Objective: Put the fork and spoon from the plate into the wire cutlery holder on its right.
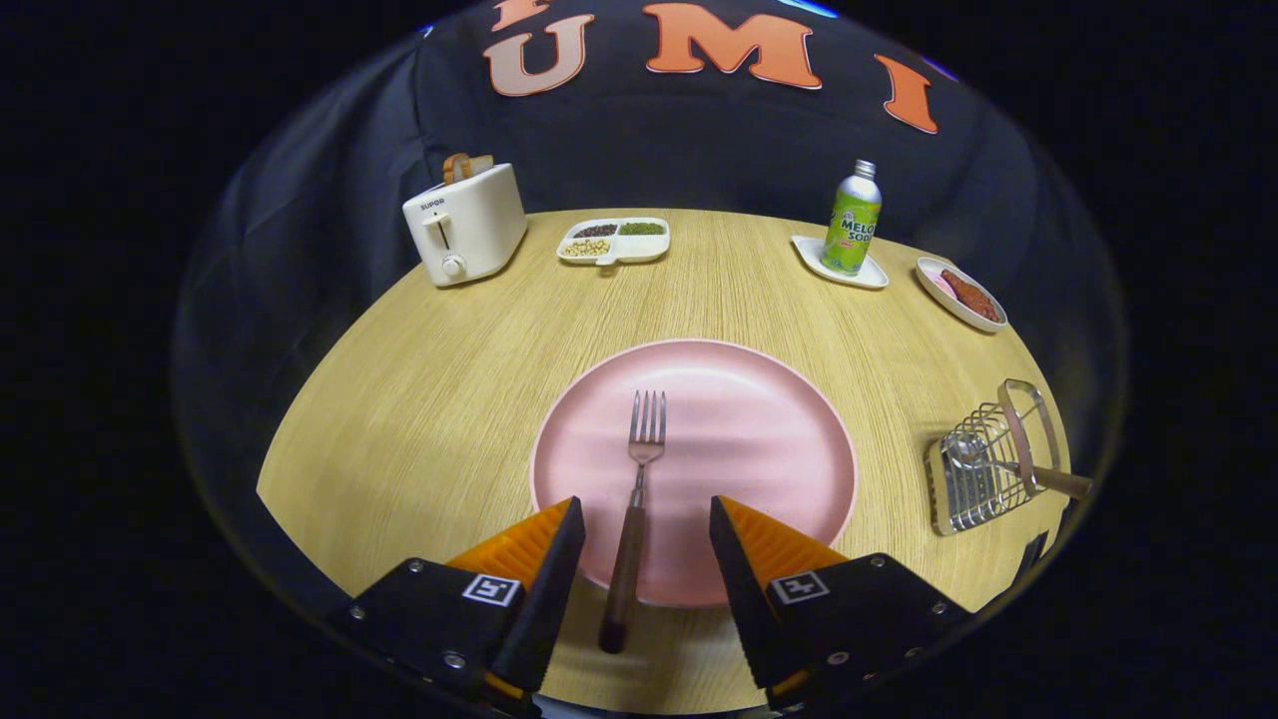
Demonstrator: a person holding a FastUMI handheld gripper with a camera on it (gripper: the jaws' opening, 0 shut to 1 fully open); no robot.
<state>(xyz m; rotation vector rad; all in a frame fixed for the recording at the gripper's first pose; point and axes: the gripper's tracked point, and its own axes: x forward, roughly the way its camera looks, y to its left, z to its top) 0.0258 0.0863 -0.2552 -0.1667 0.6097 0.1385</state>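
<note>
The tool [644, 529] stood wide open over the near edge of the pink plate [759, 439], gripping nothing. The fork [635, 499] lay between its fingers, tines pointing away, its dark handle running off the plate's near rim onto the table [449, 379]. Off to the right, the spoon [1008, 464] already rested in the wire holder [983, 464], its handle sticking out sideways.

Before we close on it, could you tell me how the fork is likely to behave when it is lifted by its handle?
The fork looks rigid, with a metal head and wooden handle, so it is unlikely to flex. Gripped low on the handle by the open fingers, it may droop tines-first. The round handle might twist.
</note>
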